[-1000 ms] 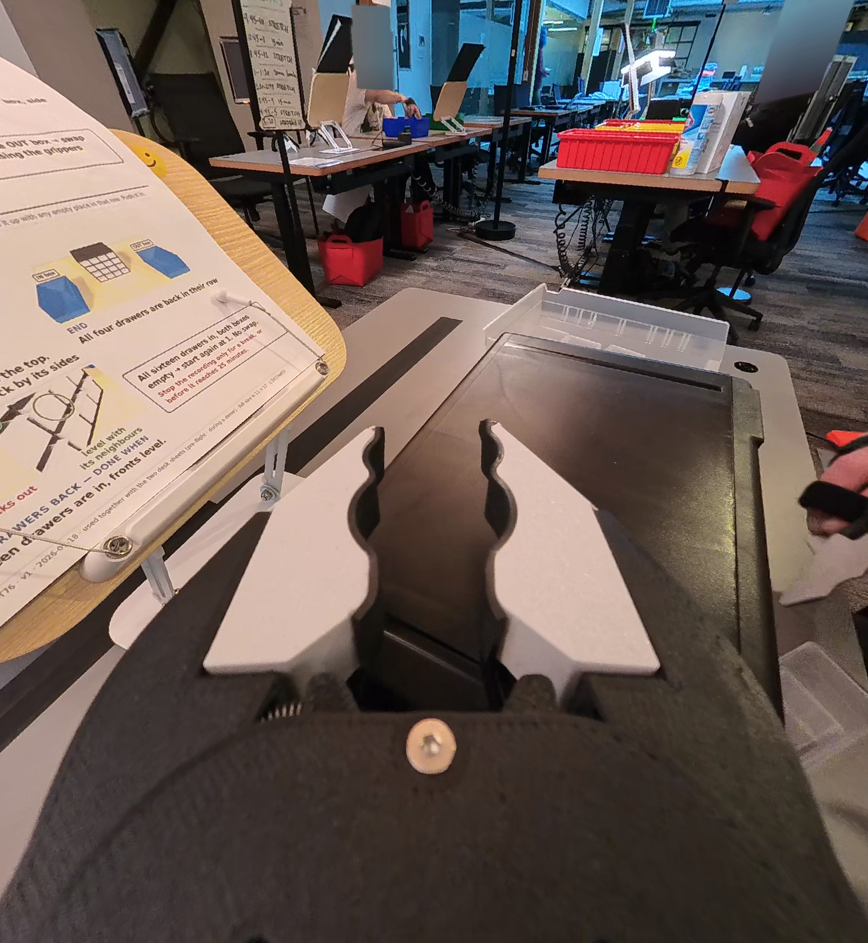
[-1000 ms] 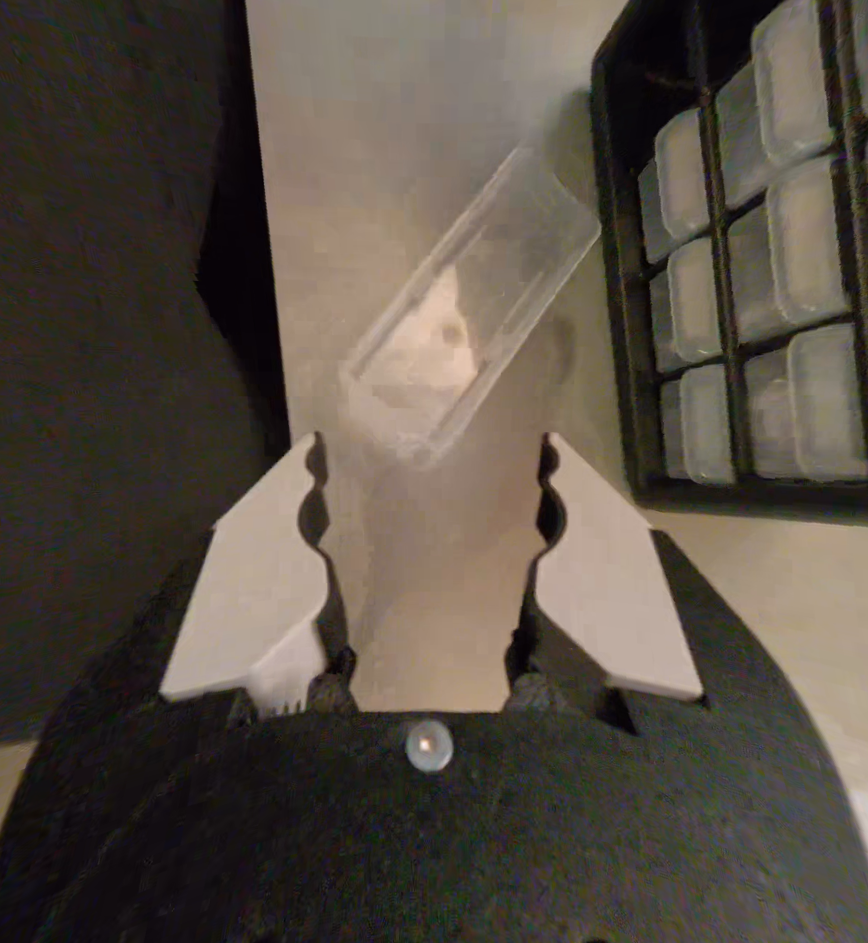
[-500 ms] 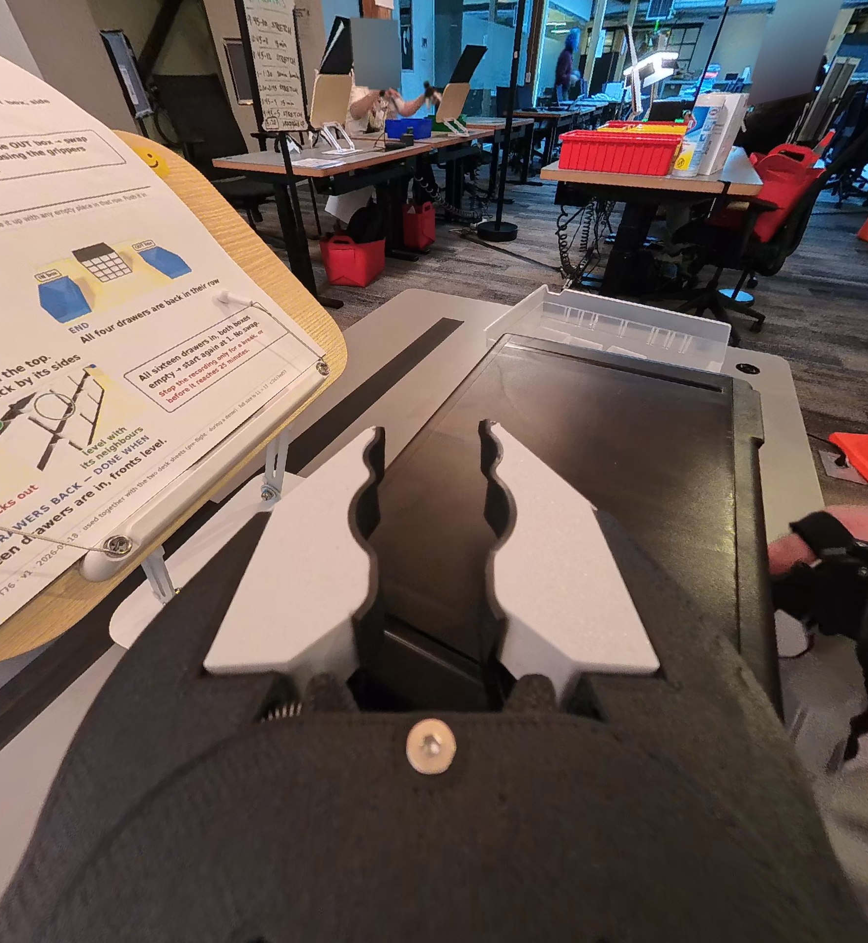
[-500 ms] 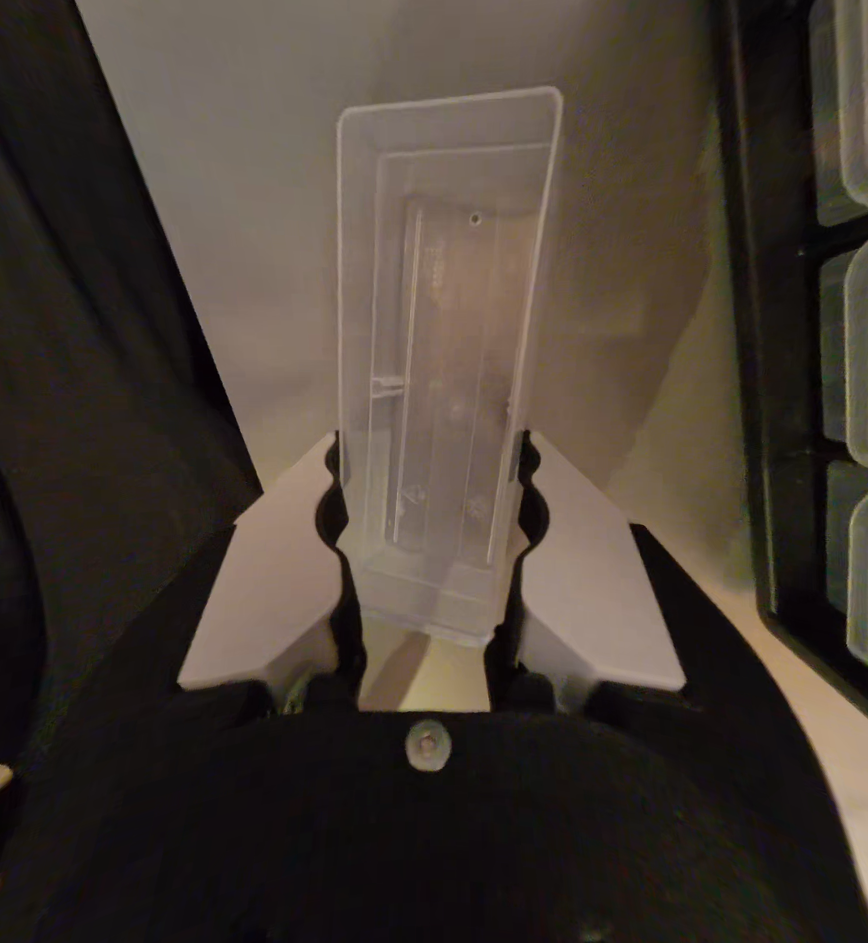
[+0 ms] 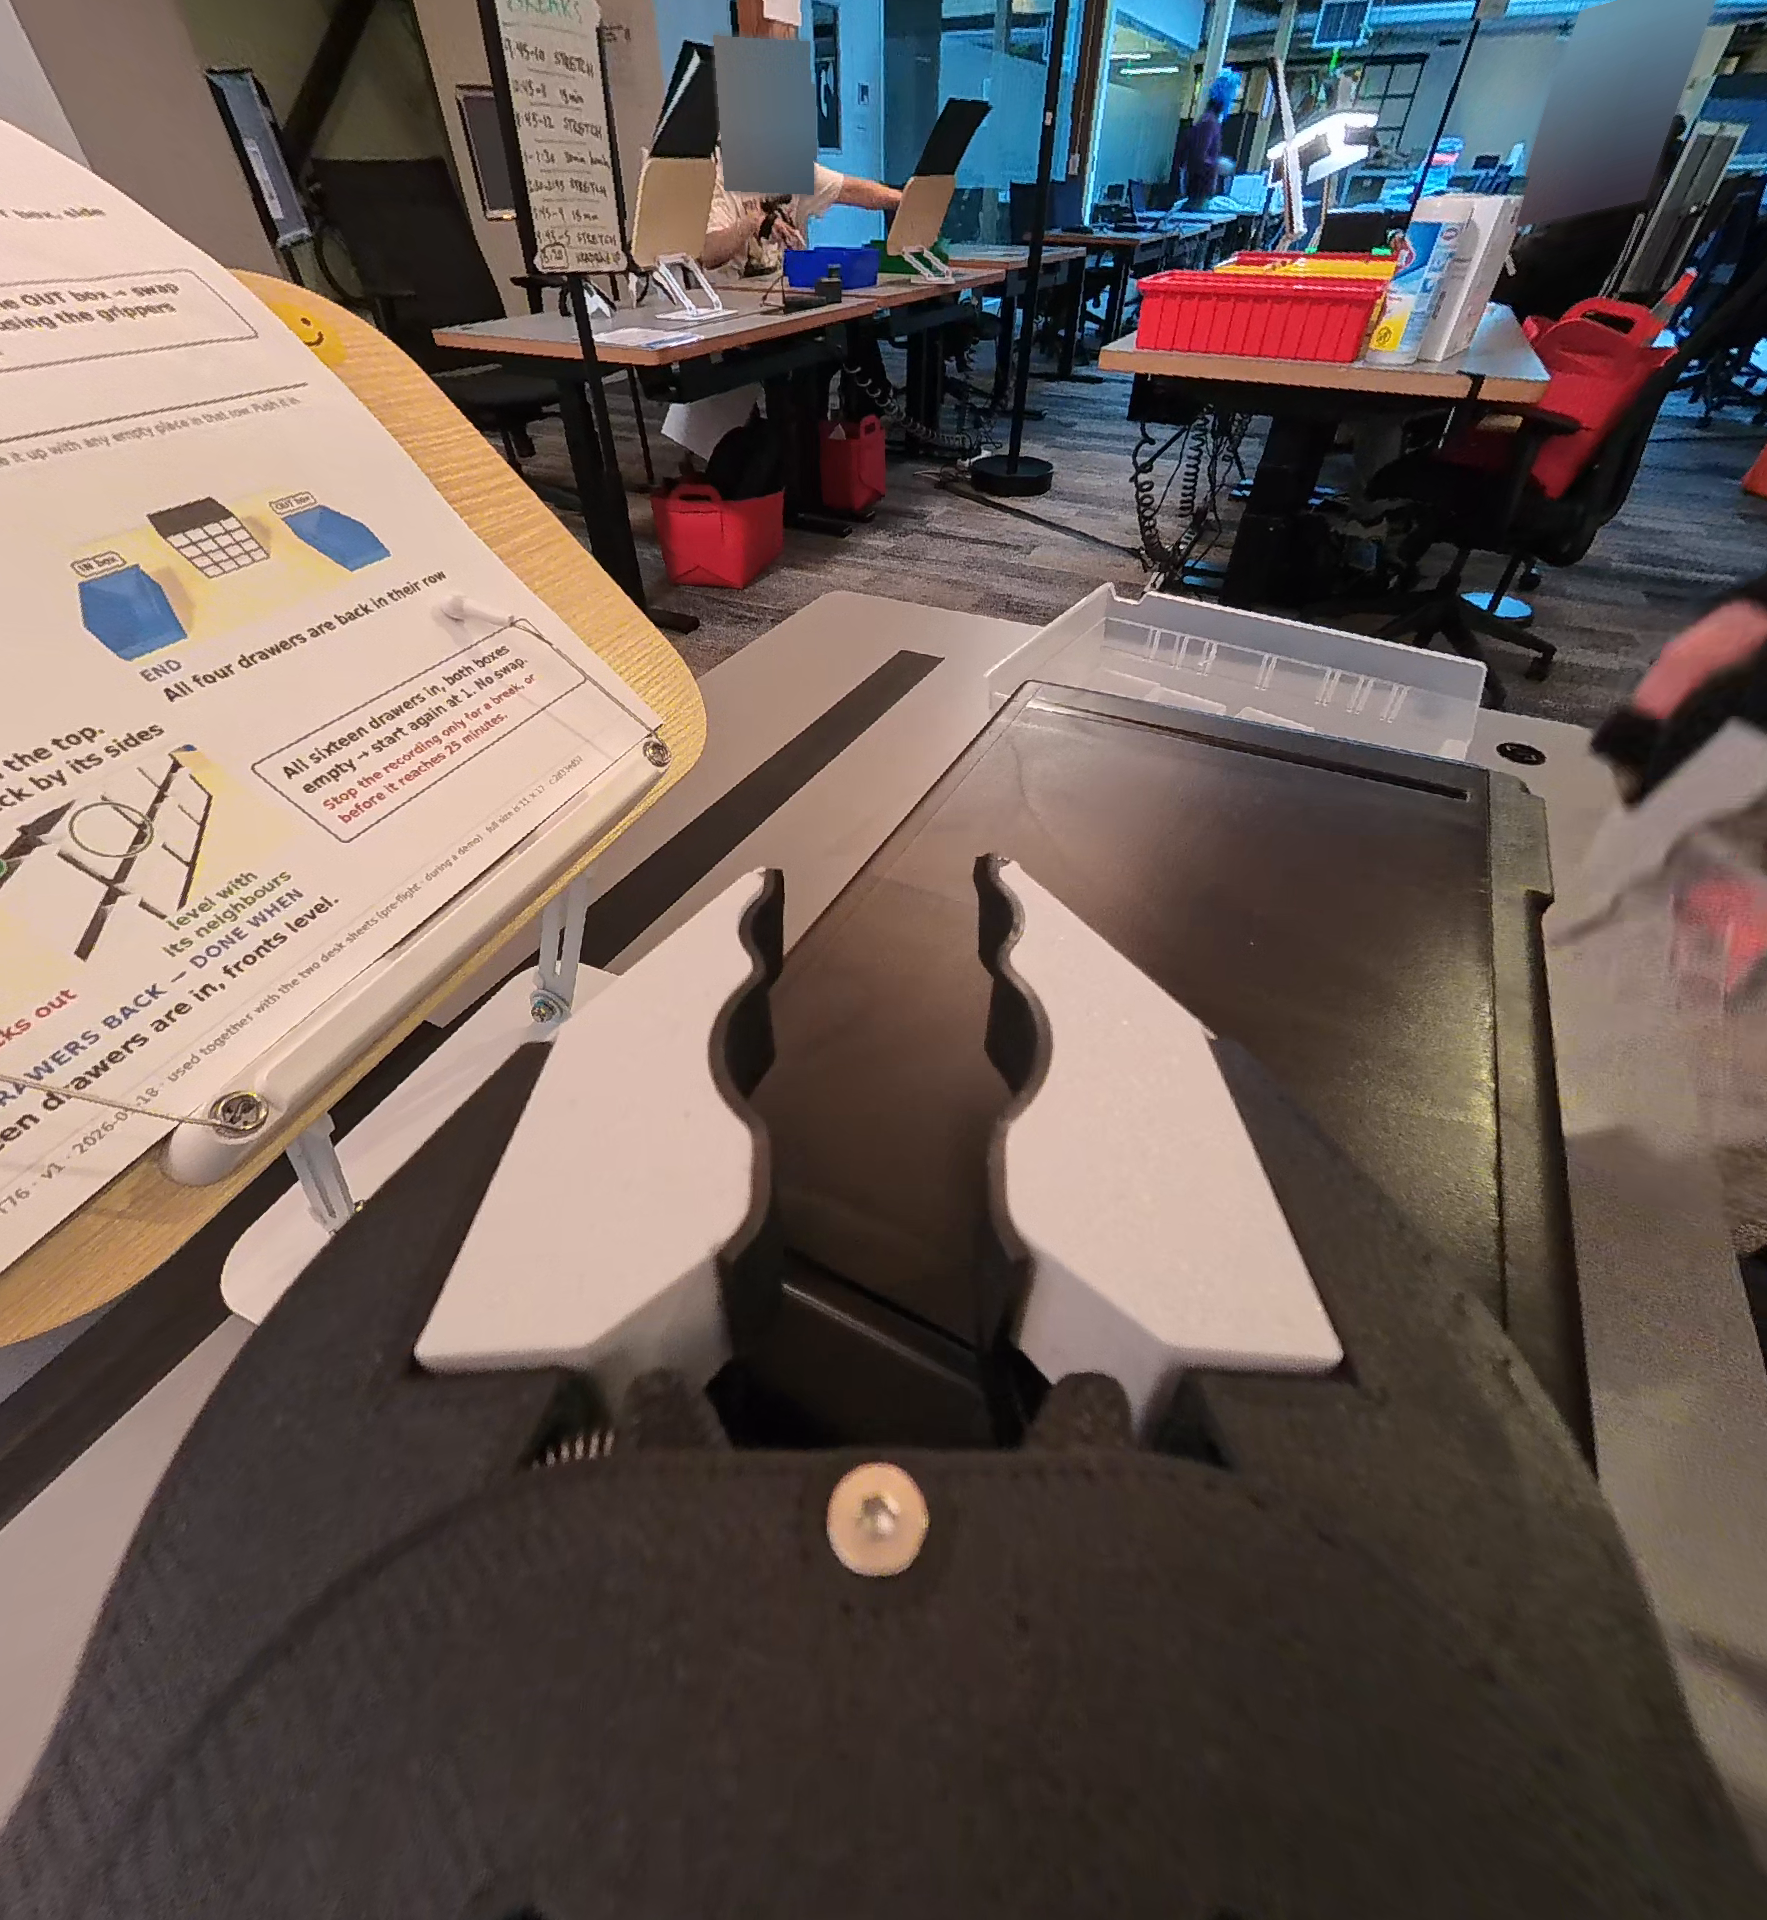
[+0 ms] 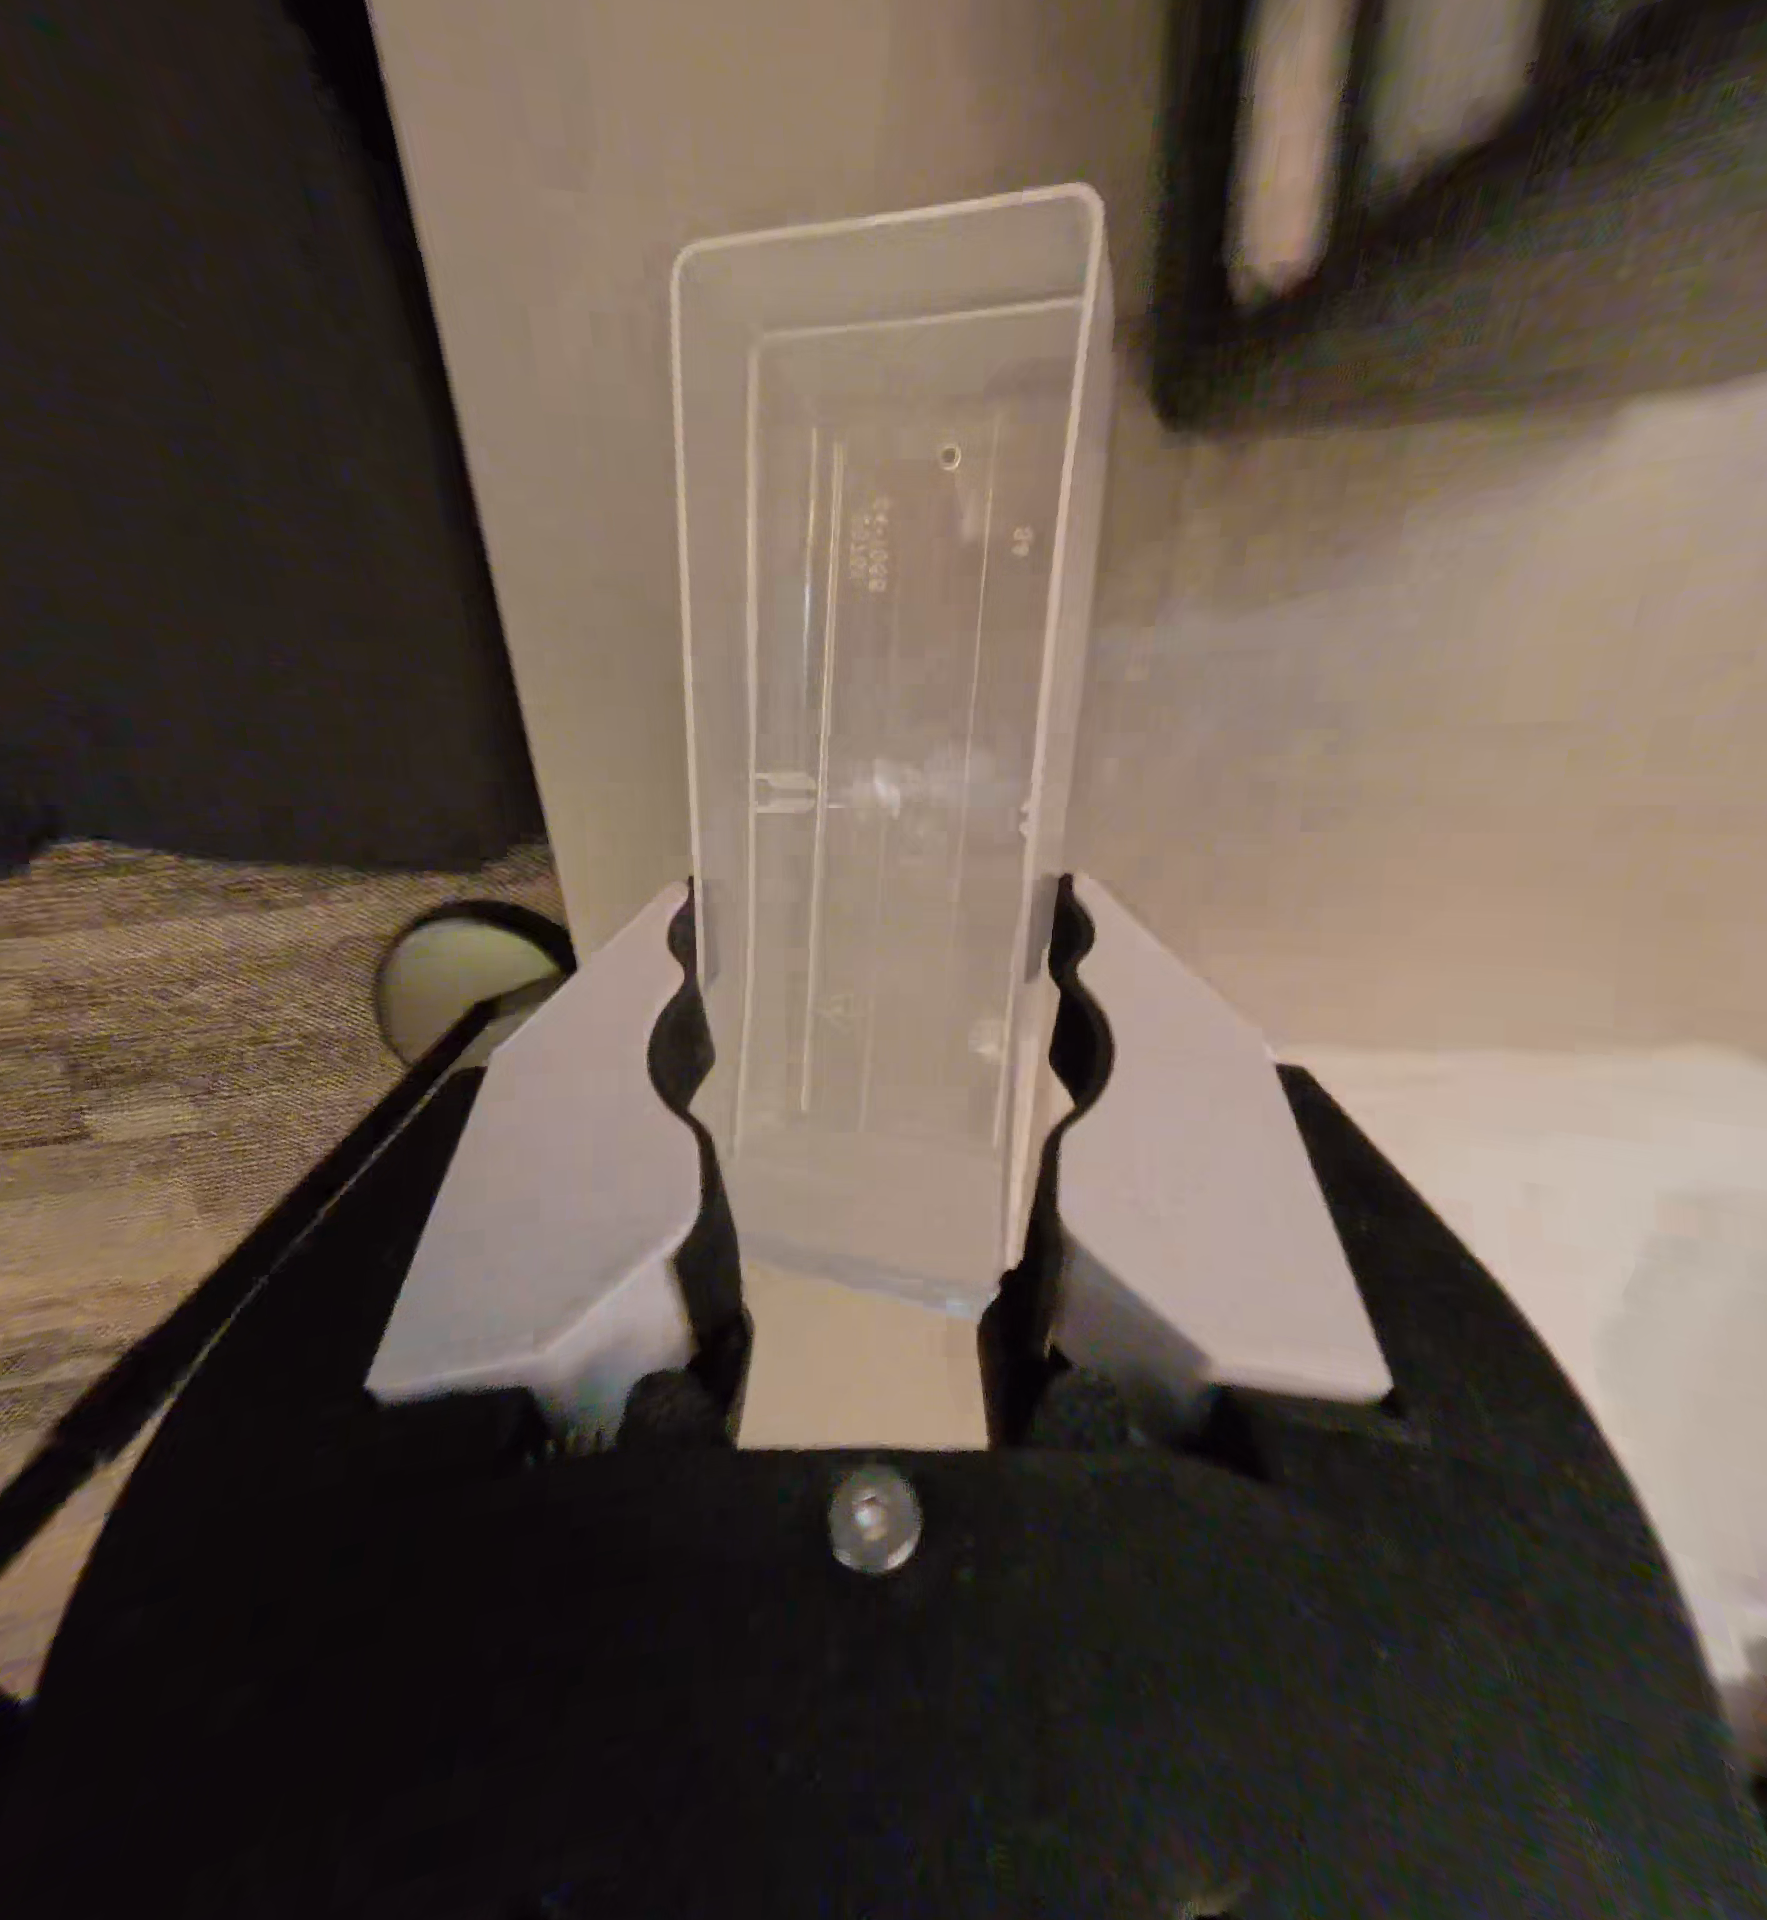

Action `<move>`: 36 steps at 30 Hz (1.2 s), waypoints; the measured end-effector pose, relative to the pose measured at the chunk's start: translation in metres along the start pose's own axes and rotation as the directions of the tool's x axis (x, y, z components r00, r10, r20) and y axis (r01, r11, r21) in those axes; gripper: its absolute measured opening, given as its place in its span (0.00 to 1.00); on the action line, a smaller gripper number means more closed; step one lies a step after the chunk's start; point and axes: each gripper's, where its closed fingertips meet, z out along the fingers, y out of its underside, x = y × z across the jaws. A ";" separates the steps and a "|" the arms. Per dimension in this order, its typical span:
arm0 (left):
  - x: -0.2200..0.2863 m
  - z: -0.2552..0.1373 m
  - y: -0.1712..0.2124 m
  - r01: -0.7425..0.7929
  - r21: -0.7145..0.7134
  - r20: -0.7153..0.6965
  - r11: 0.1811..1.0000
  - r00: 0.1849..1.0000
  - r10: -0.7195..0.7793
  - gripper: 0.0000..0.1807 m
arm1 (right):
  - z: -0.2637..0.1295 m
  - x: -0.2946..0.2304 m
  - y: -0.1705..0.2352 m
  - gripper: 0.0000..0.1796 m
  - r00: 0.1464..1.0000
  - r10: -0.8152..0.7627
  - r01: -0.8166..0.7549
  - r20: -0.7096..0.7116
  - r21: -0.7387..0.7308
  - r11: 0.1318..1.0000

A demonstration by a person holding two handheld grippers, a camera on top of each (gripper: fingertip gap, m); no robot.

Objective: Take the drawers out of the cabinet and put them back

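Note:
My right gripper (image 6: pixel 874 894) is shut on a clear plastic drawer (image 6: pixel 889 623), gripping its near end by the two long sides. The drawer points away from me, open side toward the camera, held above the table. The black cabinet (image 6: pixel 1201 312) is blurred at the upper right, with pale drawer fronts in it. In the left wrist view, my left gripper (image 5: pixel 879 873) hangs over the cabinet's glossy black top (image 5: pixel 1222 935), jaws a narrow gap apart with nothing between them. The right gripper (image 5: pixel 1689 831) and its drawer (image 5: pixel 1720 1018) show blurred at the right edge.
An instruction sheet on a wooden stand (image 5: pixel 183 727) stands close on the left. A clear tray (image 5: pixel 1232 655) lies behind the cabinet on the grey table (image 5: pixel 837 644). Desks, chairs, red bins and a seated person are far behind. Carpet floor (image 6: pixel 131 1039) shows beside the table.
My right gripper closed on the drawer that lay loose on the table, lifted it, and moved up and away from the cabinet front. The left gripper has stayed put.

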 end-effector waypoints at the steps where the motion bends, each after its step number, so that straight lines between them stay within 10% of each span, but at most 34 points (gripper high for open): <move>1: 0.000 0.000 0.000 0.000 0.000 0.000 1.000 1.000 0.000 0.20 | -0.017 0.010 0.017 0.36 0.999 0.018 -0.019 -0.032 -0.006 1.000; 13: 0.001 0.001 0.001 0.000 -0.011 0.002 1.000 1.000 0.000 0.20 | -0.035 0.103 0.201 0.36 0.964 0.183 -0.242 -0.195 -0.346 0.906; 24: 0.000 0.001 0.001 0.000 -0.018 0.004 1.000 1.000 0.000 0.20 | 0.018 0.124 0.233 0.41 0.976 0.100 -0.185 -0.193 -0.495 0.849; 36: 0.000 0.001 0.001 0.001 -0.019 0.005 1.000 1.000 -0.001 0.20 | -0.040 0.133 0.193 0.39 0.853 0.280 -0.400 -0.440 -0.206 0.893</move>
